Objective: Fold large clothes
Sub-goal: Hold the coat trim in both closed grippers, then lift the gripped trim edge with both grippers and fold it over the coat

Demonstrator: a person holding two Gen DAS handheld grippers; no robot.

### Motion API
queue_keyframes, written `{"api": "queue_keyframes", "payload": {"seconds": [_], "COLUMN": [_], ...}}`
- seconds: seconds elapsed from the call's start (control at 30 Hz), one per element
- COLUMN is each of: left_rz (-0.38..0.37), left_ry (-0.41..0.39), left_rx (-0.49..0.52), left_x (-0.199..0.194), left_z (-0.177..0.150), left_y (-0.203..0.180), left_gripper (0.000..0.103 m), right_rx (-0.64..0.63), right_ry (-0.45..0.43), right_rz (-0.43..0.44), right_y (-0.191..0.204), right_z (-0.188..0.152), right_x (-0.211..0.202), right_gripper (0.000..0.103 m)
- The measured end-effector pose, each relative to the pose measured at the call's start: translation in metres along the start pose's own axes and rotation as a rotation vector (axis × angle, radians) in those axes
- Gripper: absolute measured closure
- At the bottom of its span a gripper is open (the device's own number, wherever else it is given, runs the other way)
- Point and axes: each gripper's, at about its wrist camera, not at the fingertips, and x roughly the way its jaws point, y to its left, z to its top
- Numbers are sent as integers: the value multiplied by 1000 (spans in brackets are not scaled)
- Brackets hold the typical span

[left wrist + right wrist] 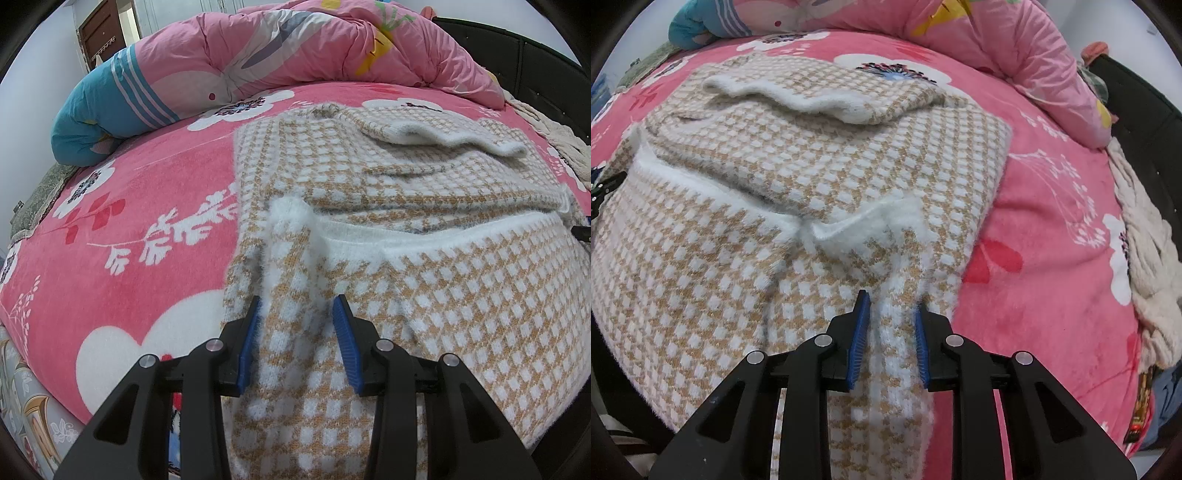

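— Two grippers, one garment. The sweater (pixel 388 184) lies flat on the pink bedspread (pixel 140 192), sleeves crossed over its body, hem doubled toward the collar at 12 o'clock.

— Grip state?

— The left gripper (pixel 295 317) has a thick bunch of the near-left hem corner between its blue pads, jaws partly closed on it. The right gripper (pixel 890 314) pinches a narrower fold at the near-right corner, jaws closer together.

— What does the next move turn on?

— The held edge runs 9 to 3 across both hands; the sweater's length runs from the grippers toward 12. Neither hand is nearer, so the fold probably wants both carried to 12 together.

— Anything obscured?

— The knit below the pads drops out of frame at 6, layer count in each pinch cannot be told, and the collar is hidden under the folded sleeve (pixel 798 96).
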Motion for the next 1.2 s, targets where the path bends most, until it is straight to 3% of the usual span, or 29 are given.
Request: {"api": "queue_keyframes", "payload": {"seconds": [0.7,1.03,1.13,1.2], "left_rz": [6,38,51,68], "left_ry": [-3,-28,-37,-45], "left_rx": [-2,18,27,30], "left_x": [-1,-6,-8,-11], "left_z": [1,-1,-1,-1], "left_y": [0,-3,-4,-4], "left_gripper": [63,63,66,78], "right_rx": [15,58,68,77], "right_ry": [-19,-94,-127,-144], "right_rz": [-34,-71,-80,-80], "right_y": [8,13,14,14], "right_z": [-4,-15,-20,-24], "right_x": [-8,-30,-41,-48], "right_gripper": [82,94,95,95]}}
